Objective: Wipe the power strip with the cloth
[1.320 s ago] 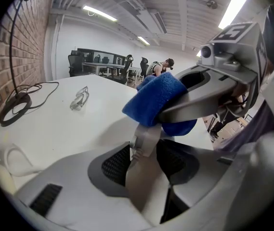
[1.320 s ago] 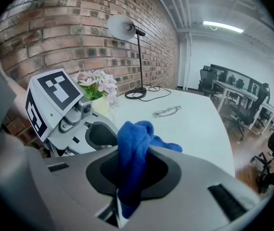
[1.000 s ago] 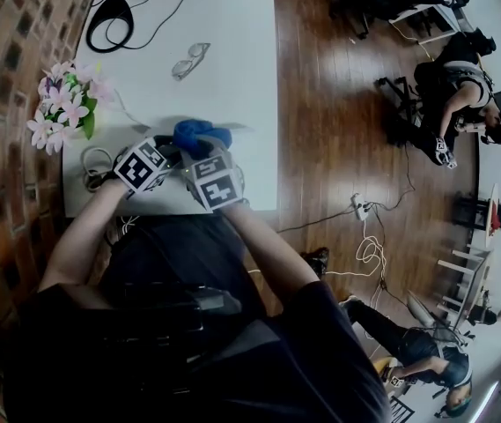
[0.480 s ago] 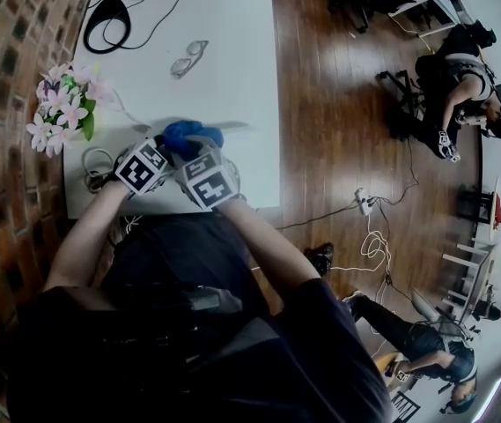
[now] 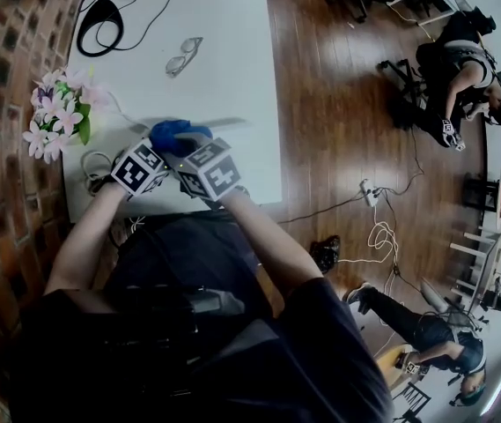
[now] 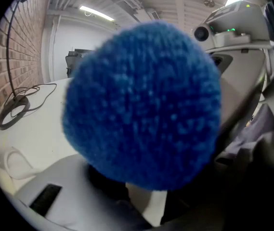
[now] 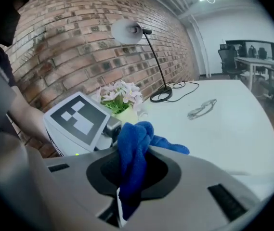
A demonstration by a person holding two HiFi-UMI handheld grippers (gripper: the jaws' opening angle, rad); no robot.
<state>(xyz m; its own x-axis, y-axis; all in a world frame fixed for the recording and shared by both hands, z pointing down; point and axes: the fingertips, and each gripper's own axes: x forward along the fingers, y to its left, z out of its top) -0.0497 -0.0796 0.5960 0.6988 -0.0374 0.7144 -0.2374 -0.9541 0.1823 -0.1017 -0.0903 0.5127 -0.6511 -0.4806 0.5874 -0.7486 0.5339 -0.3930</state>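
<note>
Two pairs of jaws meet low over the near left part of the white bench [image 5: 232, 69]. Those of the right gripper [image 7: 133, 179] are drawn close and pinch the blue cloth [image 7: 136, 138]. The cloth rises from between them in a bunched fold and spills forward over the gripper's grey front. Its fluffy end fills most of the left gripper view, right in front of that camera. Under it, the jaws of the left gripper [image 6: 141, 194] stand part way apart with a white block between them, pinched on both sides as far as shows. The block looks to be the end of the power strip [image 6: 149, 208]; the rest of it is hidden by the cloth. In the head view the two marker cubes [image 5: 140, 167] sit side by side, almost touching, with the cloth bunched just beyond them.

Just left of the left gripper a coiled white cable [image 5: 98, 160] lies on the bench near its edge. Beyond it stands a bunch of pink and white flowers [image 5: 56, 117], close to the brick wall [image 5: 3, 51]. Farther up the bench lies a pair of glasses [image 5: 184, 56], and at the far end is the round black base of a desk lamp [image 5: 105, 9]. Right of the bench is wooden floor [image 5: 338, 95], where white leads [image 5: 375, 236] trail. One person [image 5: 461, 64] sits at the upper right, and another is at the lower right.
</note>
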